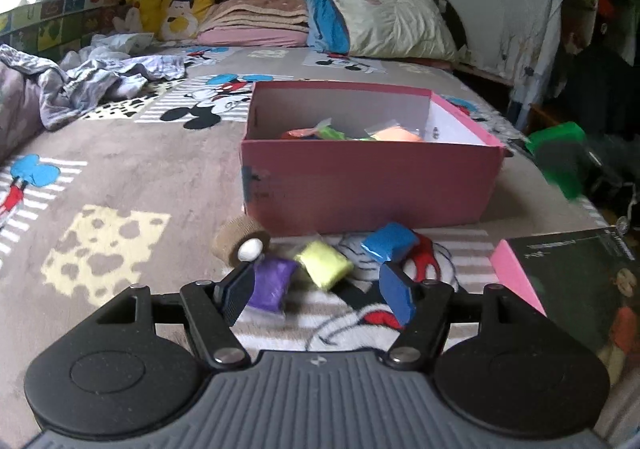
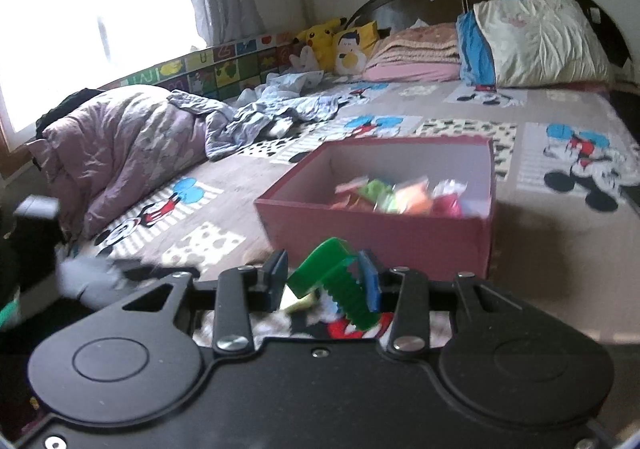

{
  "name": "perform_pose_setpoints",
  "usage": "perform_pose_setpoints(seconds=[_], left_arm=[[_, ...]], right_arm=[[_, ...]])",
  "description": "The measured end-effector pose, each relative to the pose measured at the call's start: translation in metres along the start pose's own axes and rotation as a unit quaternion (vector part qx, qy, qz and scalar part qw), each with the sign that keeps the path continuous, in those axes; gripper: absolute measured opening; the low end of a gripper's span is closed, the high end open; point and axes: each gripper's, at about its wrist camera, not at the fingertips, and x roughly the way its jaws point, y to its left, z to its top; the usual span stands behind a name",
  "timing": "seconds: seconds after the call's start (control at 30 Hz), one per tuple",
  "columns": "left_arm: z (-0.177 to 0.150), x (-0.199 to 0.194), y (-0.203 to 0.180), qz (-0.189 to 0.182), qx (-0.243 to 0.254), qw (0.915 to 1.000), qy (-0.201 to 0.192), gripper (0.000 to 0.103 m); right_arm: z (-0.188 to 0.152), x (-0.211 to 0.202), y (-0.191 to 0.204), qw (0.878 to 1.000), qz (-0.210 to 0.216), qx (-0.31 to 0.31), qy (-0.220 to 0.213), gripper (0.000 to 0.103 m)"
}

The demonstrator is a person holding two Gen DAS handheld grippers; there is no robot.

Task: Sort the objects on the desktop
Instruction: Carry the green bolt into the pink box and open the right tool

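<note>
A pink open box stands on the bed and holds several coloured packets. In front of it lie a purple packet, a yellow packet, a blue packet and a brown tape roll. My left gripper is open, low over the bed, its fingers to either side of the purple and yellow packets. My right gripper is shut on a green plastic clip and holds it in front of the box. The clip also shows blurred at the right of the left wrist view.
A pink-edged dark box lid lies right of the packets. A crumpled quilt and clothes lie on the bed's left side. Pillows and plush toys sit by the headboard. The bed's right edge drops off beyond the box.
</note>
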Motion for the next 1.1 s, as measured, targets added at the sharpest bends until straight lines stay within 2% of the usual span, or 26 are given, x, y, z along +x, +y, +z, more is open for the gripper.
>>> perform_pose_setpoints(seconds=[0.2, 0.4, 0.6, 1.1], left_arm=[[-0.014, -0.005, 0.001, 0.005, 0.002, 0.9999, -0.016, 0.068], [-0.022, 0.001, 0.004, -0.01, -0.016, 0.9998, -0.002, 0.068], [-0.025, -0.001, 0.006, -0.026, -0.024, 0.9994, 0.0, 0.068], [-0.026, 0.003, 0.018, -0.024, -0.041, 0.9989, 0.007, 0.068]], right_arm=[[0.027, 0.027, -0.012, 1.0, -0.003, -0.013, 0.005, 0.038], [0.057, 0.066, -0.027, 0.999, -0.013, -0.02, 0.021, 0.038], [0.083, 0.113, -0.04, 0.998, -0.015, -0.02, 0.058, 0.038], [0.103, 0.202, -0.065, 0.988, -0.053, -0.008, 0.143, 0.038]])
